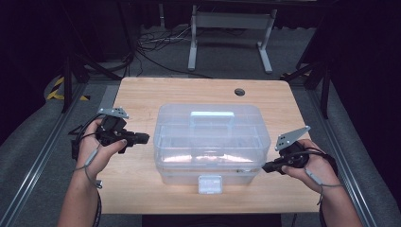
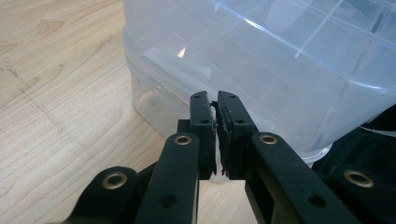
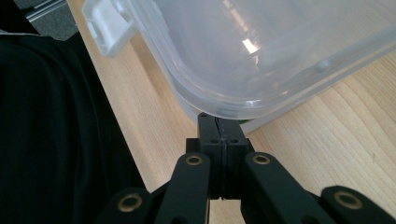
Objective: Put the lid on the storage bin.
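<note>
Wooden table (image 1: 142, 94), pale grain, round cable hole (image 1: 239, 91) near its far edge; grey floor and white desk legs (image 1: 193, 42) beyond.

Item: clear plastic storage box (image 1: 208, 142) with lid on, moulded carry handle (image 1: 212, 117) on top, white front latch (image 1: 210, 184) on the person's side. Stands mid-table, between the two grippers.

Left gripper (image 1: 142, 138): held level in the left hand (image 1: 97, 149), tips pointing at the box's left end wall, just short of it. In the left gripper view its jaws stand almost together, a thin slit between the pads, nothing held; the box (image 2: 261, 60) lies straight ahead.

Right gripper (image 1: 265, 167): held in the right hand (image 1: 314, 168), tips at the box's near right corner, close under the lid rim. In the right gripper view the jaws are pressed fully together, empty; the box corner (image 3: 224, 105) lies directly ahead, whether touching cannot be told, and the latch (image 3: 109, 25) is further off, upper left.
</note>
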Tool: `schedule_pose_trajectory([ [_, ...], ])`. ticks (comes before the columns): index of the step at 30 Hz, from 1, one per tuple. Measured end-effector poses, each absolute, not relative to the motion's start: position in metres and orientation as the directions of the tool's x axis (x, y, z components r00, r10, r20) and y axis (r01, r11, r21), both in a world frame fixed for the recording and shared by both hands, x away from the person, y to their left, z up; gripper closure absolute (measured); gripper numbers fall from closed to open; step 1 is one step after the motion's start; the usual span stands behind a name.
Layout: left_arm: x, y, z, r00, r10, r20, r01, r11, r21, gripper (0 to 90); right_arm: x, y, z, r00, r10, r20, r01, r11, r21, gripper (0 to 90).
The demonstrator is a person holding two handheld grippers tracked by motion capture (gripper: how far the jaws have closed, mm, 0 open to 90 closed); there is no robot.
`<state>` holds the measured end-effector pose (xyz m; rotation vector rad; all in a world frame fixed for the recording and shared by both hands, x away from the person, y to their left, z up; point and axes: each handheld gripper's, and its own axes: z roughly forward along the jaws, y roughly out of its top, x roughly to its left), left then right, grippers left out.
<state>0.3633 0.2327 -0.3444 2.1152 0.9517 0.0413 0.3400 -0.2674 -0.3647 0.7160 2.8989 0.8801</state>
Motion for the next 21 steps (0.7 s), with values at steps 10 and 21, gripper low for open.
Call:
schedule_pose_trajectory([
  [10, 0.3638, 0.2314, -0.3451, 0.719, 0.64, -0.273, 0.617, -0.405, 0.675, 85.4, 0.3396, -0.2662, -0.3662, -0.89, 0.443, 0.111, 0.434, 0.747, 0.504, 90.0],
  [21, 0.3641, 0.2308, -0.3456, 0.72, 0.638, -0.273, 0.616, -0.406, 0.675, 85.5, 0.3401, -0.2653, -0.368, -0.889, 0.444, 0.113, 0.439, 0.757, 0.483, 90.0],
])
